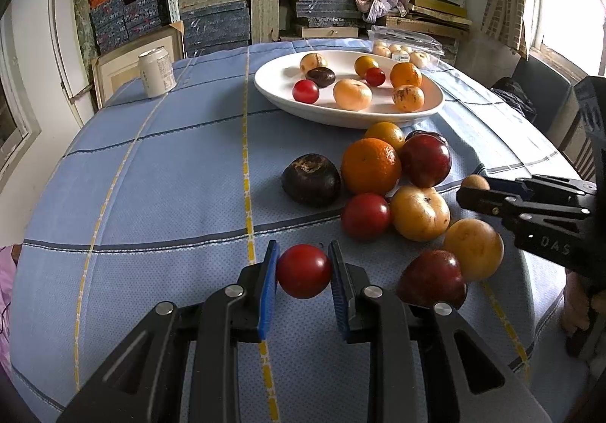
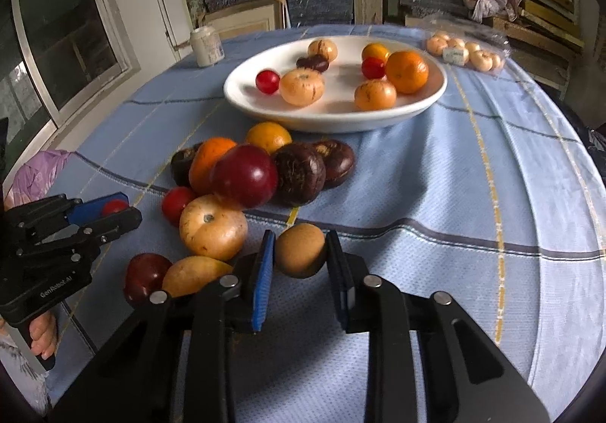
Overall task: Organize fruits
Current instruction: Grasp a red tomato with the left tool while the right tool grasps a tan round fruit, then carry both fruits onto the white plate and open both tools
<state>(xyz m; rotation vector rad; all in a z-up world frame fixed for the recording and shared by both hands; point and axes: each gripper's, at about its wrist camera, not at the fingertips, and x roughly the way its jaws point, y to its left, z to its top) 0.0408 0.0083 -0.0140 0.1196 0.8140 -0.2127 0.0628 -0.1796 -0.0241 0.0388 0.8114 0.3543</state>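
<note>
My left gripper [image 1: 303, 267] is shut on a small red tomato [image 1: 303, 271], low over the blue cloth. My right gripper [image 2: 299, 252] is shut on a small round brown fruit [image 2: 300, 250]; from the left wrist view it comes in from the right [image 1: 473, 191] with that brown fruit [image 1: 475, 182] at its tips. A heap of loose fruit lies between them: an orange [image 1: 370, 166], a dark red plum [image 1: 426, 159], a dark brown fruit [image 1: 310, 179] and pale yellow ones [image 1: 419, 212]. Farther back, a white bowl [image 1: 265, 82] holds several fruits.
A pale drink can [image 1: 156, 71] stands at the table's far left. A clear plastic pack of small pale fruits [image 1: 403, 52] lies behind the bowl. Shelves stacked with boxes fill the back wall. A person's fingers [image 2: 41, 339] hold the left gripper's handle. The table's edge curves close on both sides.
</note>
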